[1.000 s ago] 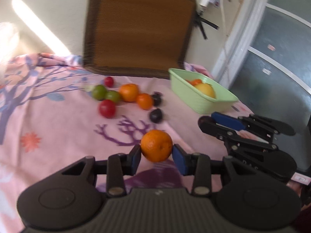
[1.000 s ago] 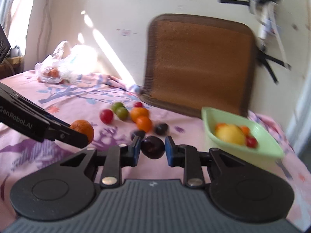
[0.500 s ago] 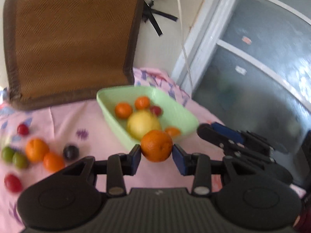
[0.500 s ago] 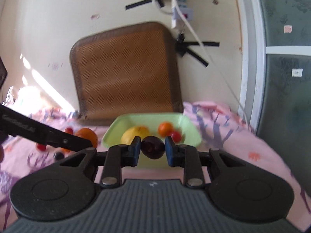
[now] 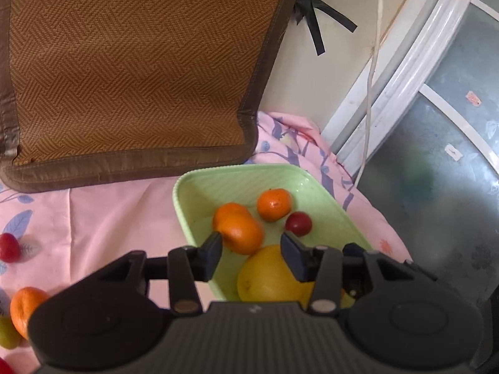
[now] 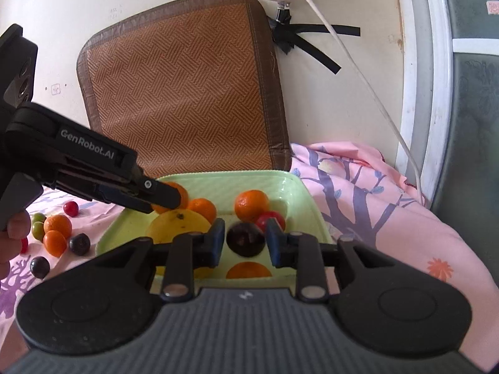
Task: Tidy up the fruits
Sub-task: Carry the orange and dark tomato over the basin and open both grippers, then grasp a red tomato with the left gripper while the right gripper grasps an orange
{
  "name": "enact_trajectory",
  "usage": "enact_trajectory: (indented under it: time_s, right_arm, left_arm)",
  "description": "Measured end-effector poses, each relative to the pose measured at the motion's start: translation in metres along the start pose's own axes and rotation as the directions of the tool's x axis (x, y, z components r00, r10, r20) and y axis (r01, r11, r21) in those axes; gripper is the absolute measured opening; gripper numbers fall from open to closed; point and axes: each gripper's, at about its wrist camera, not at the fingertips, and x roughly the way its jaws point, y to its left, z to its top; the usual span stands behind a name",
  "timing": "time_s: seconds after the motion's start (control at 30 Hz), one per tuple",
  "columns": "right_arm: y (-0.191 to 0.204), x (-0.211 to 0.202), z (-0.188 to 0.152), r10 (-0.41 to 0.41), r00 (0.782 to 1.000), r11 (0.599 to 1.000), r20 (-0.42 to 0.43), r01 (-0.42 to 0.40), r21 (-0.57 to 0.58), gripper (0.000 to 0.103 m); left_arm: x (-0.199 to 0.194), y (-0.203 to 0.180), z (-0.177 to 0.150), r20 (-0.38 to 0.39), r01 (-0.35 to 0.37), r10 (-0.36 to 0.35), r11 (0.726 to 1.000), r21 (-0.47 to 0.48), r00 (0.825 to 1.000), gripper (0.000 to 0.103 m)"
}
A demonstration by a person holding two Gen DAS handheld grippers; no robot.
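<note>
Now orange point(image 5: 238, 229) loose between left hand-held gripper point(image 5: 251, 246) fingers.

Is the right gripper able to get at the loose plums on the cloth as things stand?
Probably not yet. The right gripper is shut on a plum over the tray, and the left gripper reaches across between it and the loose plums.

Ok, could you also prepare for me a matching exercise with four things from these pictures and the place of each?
Things:
1. dark plum
2. yellow fruit
3. green fruits
4. woven mat

Places:
a. on the pink cloth, outside the tray
b. against the wall
c. inside the right claw
d. in the green tray

Pairs: 1-c, 2-d, 3-a, 4-b
</note>
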Motion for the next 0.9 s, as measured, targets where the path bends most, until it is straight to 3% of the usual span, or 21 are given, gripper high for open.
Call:
enact_trajectory:
  time_s: [0.13,0.3,0.4,0.5,0.67,0.9]
  right_arm:
    - [-0.001,-0.005,0.002,-0.009,1.000,1.000,0.022,0.008,0.010,0.041]
    - [0.011,-0.035,0.004,0.017,0.996,0.998,0.086,-0.022,0.057,0.042]
    - [0.033,-0.051,-0.002,0.081,0.991,0.994,0.106,-0.088,0.061,0.042]
    - [0.063,-0.056,-0.009,0.168,0.982,0.984,0.080,-0.172,0.047,0.042]
    - [0.114,-0.041,-0.017,0.260,0.965,0.965,-0.009,-0.260,0.024,0.041]
    - [0.146,-0.013,-0.006,0.254,0.965,0.965,-0.067,-0.257,-0.053,0.042]
  left_arm:
    - [-0.020,-0.003,-0.001,0.027,-0.001,0.000,1.000,0.013,1.000,0.051]
    - [-0.106,0.023,-0.026,0.177,-0.010,0.007,1.000,0.018,0.984,0.051]
    - [-0.156,0.059,-0.053,0.246,-0.100,0.105,0.994,-0.032,0.963,0.051]
    - [-0.183,0.093,-0.078,0.238,-0.225,0.239,0.971,-0.085,0.941,0.051]
    - [-0.197,0.136,-0.106,0.204,-0.237,0.269,0.957,-0.169,0.941,0.051]
    - [-0.160,0.135,-0.110,0.149,-0.219,0.232,0.970,-0.102,0.961,0.051]
